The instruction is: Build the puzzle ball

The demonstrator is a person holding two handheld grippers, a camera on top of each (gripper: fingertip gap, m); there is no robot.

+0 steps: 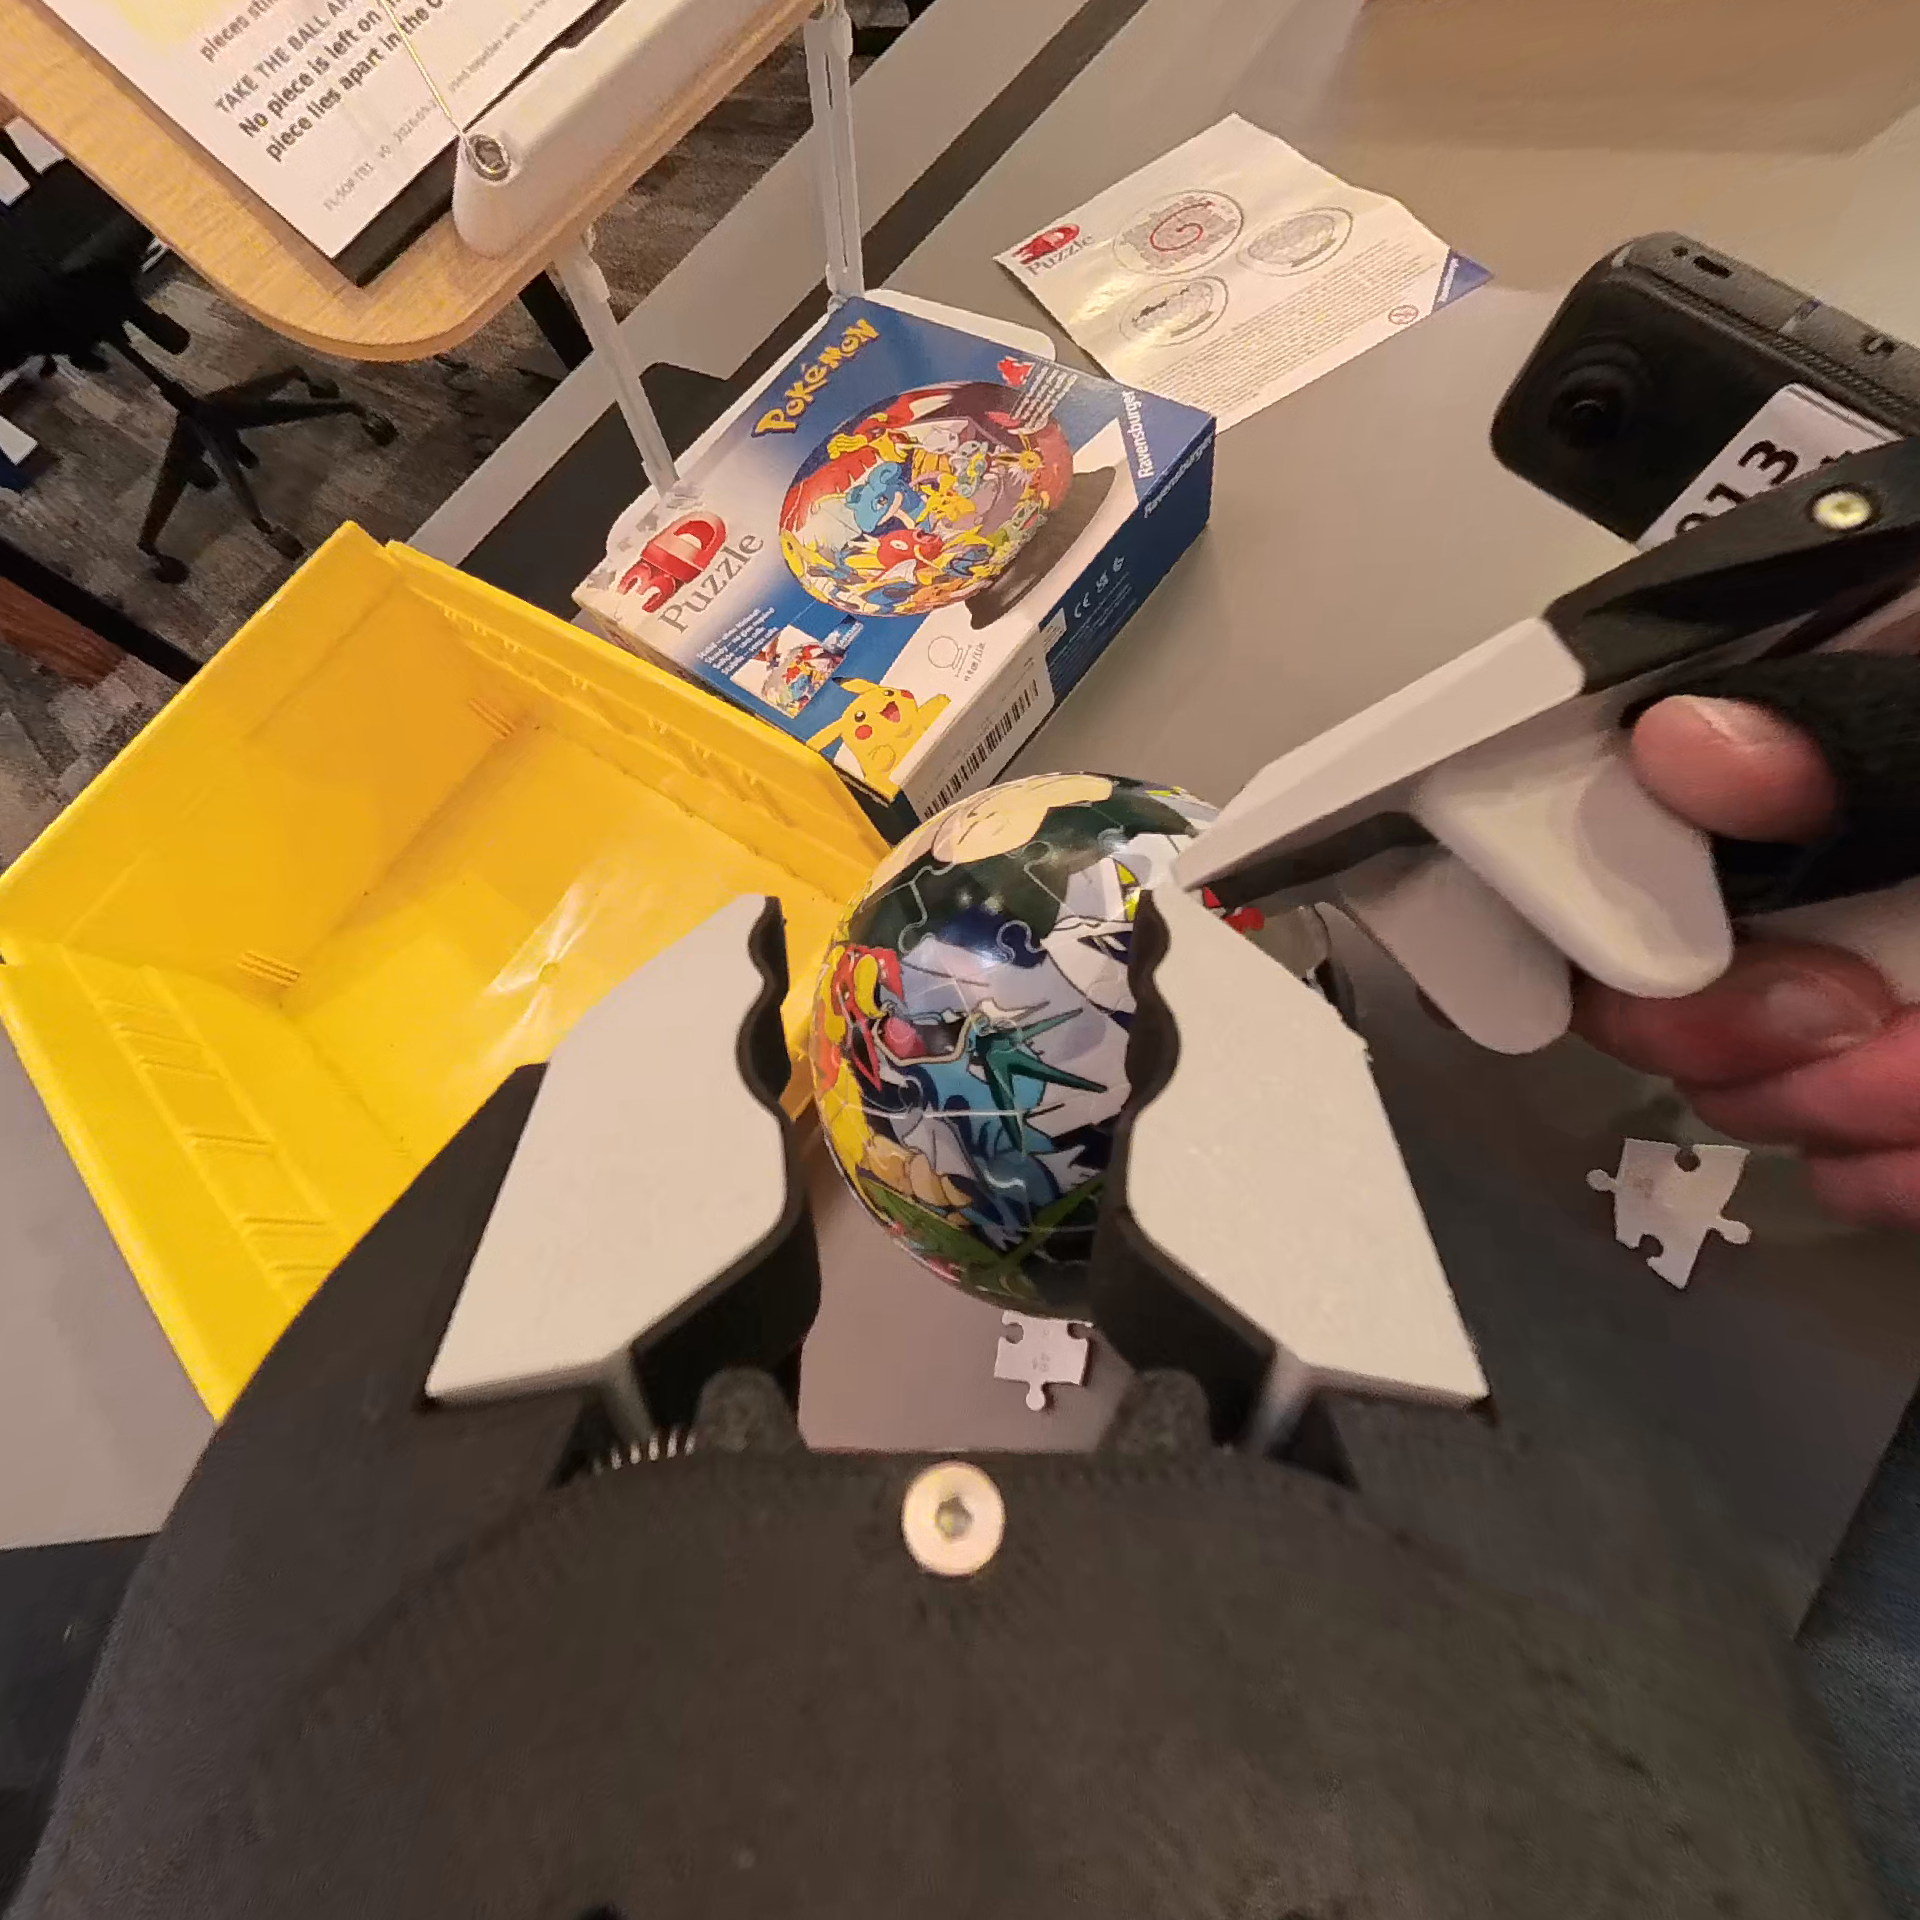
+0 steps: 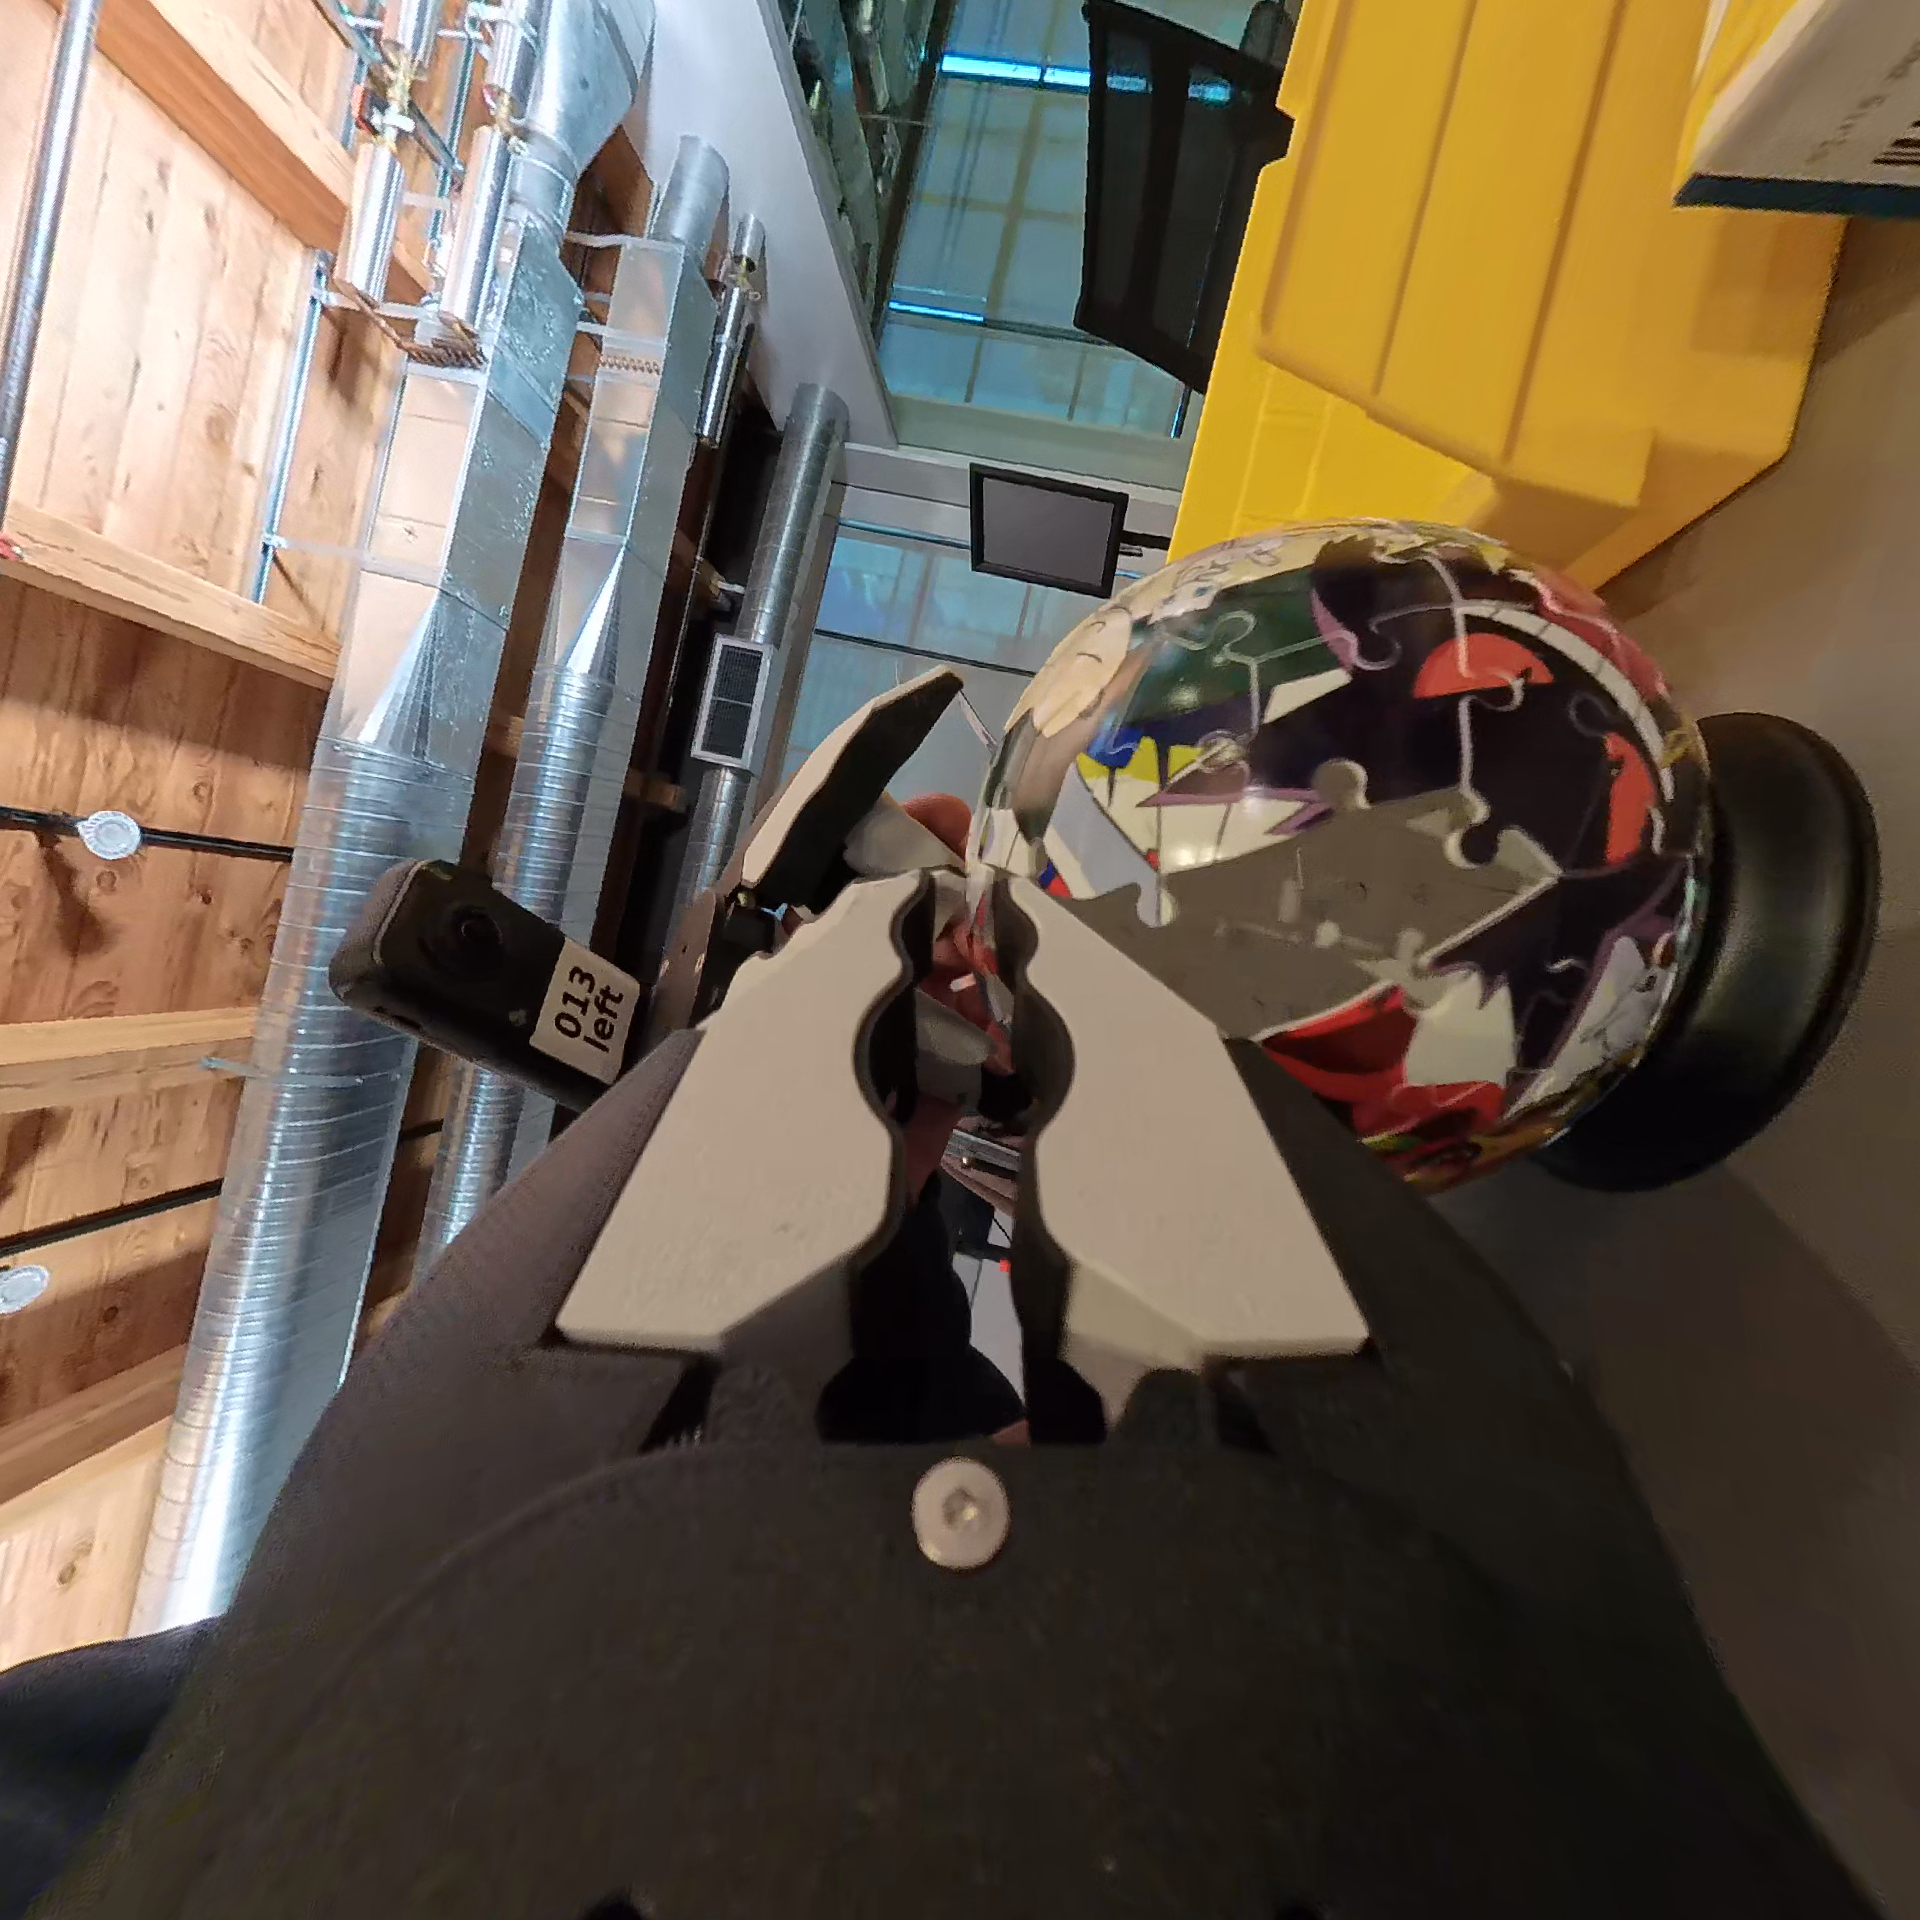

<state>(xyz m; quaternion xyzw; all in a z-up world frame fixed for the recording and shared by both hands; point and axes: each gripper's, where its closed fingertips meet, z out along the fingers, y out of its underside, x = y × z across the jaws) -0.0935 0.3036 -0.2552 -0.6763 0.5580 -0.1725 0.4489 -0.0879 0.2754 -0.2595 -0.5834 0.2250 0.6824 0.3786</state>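
Observation:
The puzzle ball (image 1: 966, 1049) is nearly whole and sits on a black stand (image 2: 1787, 935) on the grey table. It has an open gap (image 2: 1351, 904) on the side facing the right wrist view. My left gripper (image 1: 956, 914) is open, with one finger on each side of the ball; its right finger lies against the ball. My right gripper (image 2: 966, 899) is shut on a thin puzzle piece (image 2: 982, 935), seen edge-on, at the ball's upper side beside the gap. In the left wrist view the right gripper (image 1: 1195, 878) comes in from the right and its tip touches the ball.
A yellow bin (image 1: 312, 883) lies open just left of the ball. The puzzle box (image 1: 914, 551) and an instruction sheet (image 1: 1236, 260) lie behind. Two loose pieces lie face-down, one (image 1: 1039, 1351) in front of the ball and one (image 1: 1673, 1205) to its right.

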